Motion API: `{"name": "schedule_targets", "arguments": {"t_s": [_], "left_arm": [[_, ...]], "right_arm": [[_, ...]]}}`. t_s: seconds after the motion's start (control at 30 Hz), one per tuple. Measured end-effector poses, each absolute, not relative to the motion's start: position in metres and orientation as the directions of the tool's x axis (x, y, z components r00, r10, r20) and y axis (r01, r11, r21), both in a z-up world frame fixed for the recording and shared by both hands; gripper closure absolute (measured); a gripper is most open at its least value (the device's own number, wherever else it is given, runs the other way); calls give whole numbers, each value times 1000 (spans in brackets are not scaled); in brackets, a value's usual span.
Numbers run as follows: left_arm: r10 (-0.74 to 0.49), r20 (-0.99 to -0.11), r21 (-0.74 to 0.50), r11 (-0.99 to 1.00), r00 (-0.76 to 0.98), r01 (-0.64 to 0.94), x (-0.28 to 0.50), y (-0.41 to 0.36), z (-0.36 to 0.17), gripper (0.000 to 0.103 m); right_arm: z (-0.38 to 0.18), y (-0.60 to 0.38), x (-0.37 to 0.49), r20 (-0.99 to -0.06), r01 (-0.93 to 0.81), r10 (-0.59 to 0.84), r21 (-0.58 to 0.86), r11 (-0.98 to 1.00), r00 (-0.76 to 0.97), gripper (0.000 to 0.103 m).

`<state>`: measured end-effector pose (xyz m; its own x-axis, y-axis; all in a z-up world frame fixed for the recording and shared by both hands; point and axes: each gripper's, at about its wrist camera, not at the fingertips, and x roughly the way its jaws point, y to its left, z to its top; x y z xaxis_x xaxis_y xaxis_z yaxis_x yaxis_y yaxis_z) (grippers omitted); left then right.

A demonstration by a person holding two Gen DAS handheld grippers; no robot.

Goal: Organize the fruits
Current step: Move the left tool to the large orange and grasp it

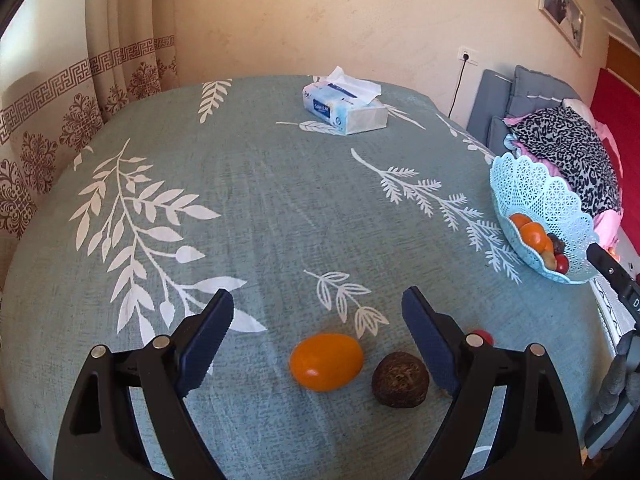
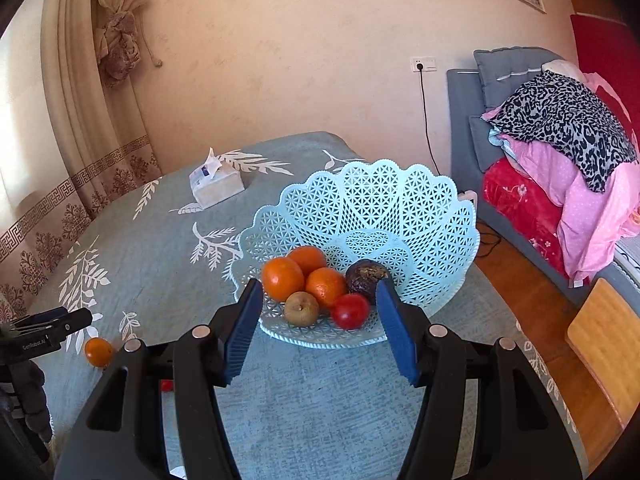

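An orange oval fruit (image 1: pixel 326 361) and a dark wrinkled fruit (image 1: pixel 400 378) lie on the teal tablecloth, below and between the fingers of my open left gripper (image 1: pixel 318 306). A small red fruit (image 1: pixel 485 335) peeks out behind its right finger. The light-blue lattice basket (image 2: pixel 400 208) holds three oranges (image 2: pixel 282 278), a brown-green fruit (image 2: pixel 301 308), a red tomato (image 2: pixel 351 311) and a dark fruit (image 2: pixel 365 276). My right gripper (image 2: pixel 318 292) stands open just in front of the basket with nothing between its pads. The basket (image 1: pixel 532 196) sits at the table's right edge.
A tissue box (image 1: pixel 345 108) stands at the far side of the table. To the right, a grey sofa (image 2: pixel 468 120) is piled with bedding, and a wooden chair (image 2: pixel 604 344) stands near the table's edge. Curtains (image 1: pixel 52 120) hang to the left.
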<state>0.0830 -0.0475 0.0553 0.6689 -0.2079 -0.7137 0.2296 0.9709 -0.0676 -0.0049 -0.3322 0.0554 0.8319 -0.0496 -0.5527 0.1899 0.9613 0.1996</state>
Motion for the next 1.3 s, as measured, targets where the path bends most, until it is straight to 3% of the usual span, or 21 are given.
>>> {"name": "schedule_targets", "arguments": {"t_s": [0.7, 1.0, 1.23, 1.3], "left_arm": [[-227, -756, -118, 970, 614, 213, 83, -35, 18, 18], [-230, -769, -108, 966, 596, 234, 82, -40, 11, 31], [-280, -764, -127, 949, 582, 289, 76, -47, 12, 58], [-275, -761, -120, 950, 588, 288, 74, -48, 12, 58]], "right_arm": [[42, -287, 2, -609, 43, 84, 191, 981, 788, 42], [34, -271, 5, -637, -15, 142, 201, 980, 758, 42], [27, -257, 8, -662, -74, 203, 219, 973, 722, 42], [25, -253, 8, -669, -92, 229, 234, 968, 707, 42]]}}
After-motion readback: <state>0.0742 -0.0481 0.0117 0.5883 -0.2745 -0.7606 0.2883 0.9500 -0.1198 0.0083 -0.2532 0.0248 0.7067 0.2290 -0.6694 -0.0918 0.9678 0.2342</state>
